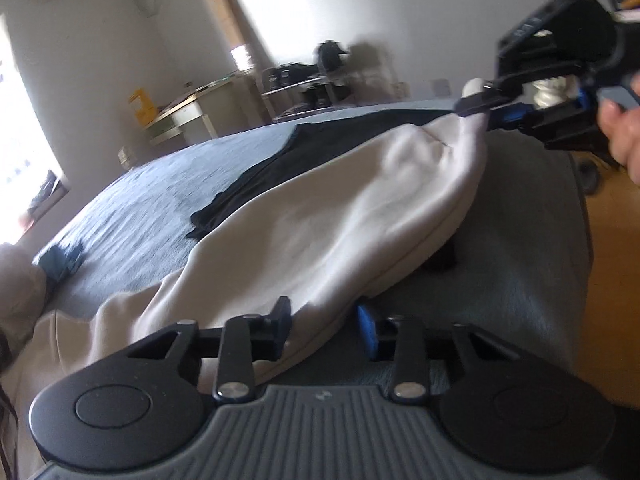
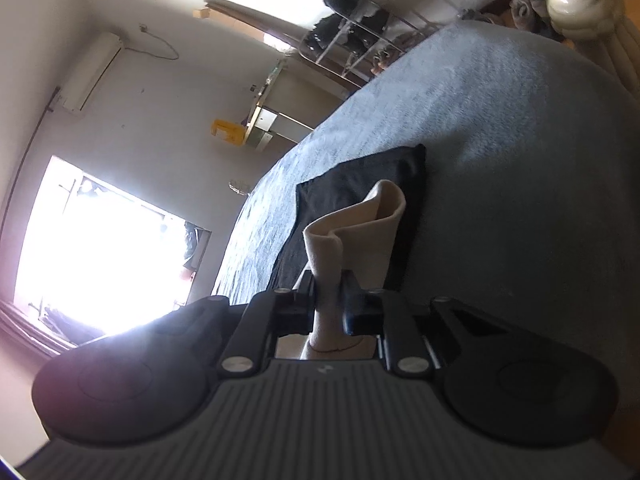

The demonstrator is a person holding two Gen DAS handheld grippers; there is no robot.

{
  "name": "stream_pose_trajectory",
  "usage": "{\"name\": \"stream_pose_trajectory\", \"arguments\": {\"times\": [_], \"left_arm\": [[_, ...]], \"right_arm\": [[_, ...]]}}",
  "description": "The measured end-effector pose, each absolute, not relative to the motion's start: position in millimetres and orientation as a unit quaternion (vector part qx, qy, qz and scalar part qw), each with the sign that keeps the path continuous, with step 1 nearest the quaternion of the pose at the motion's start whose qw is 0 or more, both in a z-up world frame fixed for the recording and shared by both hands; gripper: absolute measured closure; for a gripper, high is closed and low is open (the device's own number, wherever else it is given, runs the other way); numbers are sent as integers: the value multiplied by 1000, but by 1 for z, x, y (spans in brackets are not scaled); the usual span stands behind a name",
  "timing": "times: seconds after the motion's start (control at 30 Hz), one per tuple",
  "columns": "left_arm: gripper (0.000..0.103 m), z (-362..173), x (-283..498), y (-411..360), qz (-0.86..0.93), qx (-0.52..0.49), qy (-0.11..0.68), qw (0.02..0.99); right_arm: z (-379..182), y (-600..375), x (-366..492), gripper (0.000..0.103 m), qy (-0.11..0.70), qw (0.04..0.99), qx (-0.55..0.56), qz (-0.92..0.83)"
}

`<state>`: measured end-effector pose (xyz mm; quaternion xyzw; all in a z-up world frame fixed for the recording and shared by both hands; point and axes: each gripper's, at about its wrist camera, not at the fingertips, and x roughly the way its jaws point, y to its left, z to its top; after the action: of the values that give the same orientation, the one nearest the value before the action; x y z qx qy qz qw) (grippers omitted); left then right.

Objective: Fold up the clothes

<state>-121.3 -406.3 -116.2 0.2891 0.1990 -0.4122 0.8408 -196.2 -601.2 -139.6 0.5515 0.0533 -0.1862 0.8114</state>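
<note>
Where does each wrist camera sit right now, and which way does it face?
Left wrist: on the open left gripper, looking along the cream garment across the bed toward the right gripper and a hand.
Right wrist: on the right gripper, shut on the cream garment, view rolled sideways.
Shared: garment, black cloth, bed.

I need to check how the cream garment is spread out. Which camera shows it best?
The left wrist view: the cream garment stretches across the bed from the open left gripper to the right gripper. The right wrist view shows only the pinched corner.
</note>
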Motion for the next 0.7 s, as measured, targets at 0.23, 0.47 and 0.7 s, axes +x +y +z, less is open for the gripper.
{"name": "stream_pose_trajectory", "arguments": {"times": [0.23, 0.47, 0.7], "left_arm": [[91, -102, -113, -395, -389, 208, 226, 869], [94, -88, -107, -380, -374, 140, 240, 885], [95, -73, -102, -361, -359, 86, 239, 898]], "right_arm": [[-110, -583, -193, 96, 27, 841, 513, -171], [-70, -571, -178, 96, 12, 870, 473, -138], [-29, -546, -154, 96, 9, 898, 429, -95]]}}
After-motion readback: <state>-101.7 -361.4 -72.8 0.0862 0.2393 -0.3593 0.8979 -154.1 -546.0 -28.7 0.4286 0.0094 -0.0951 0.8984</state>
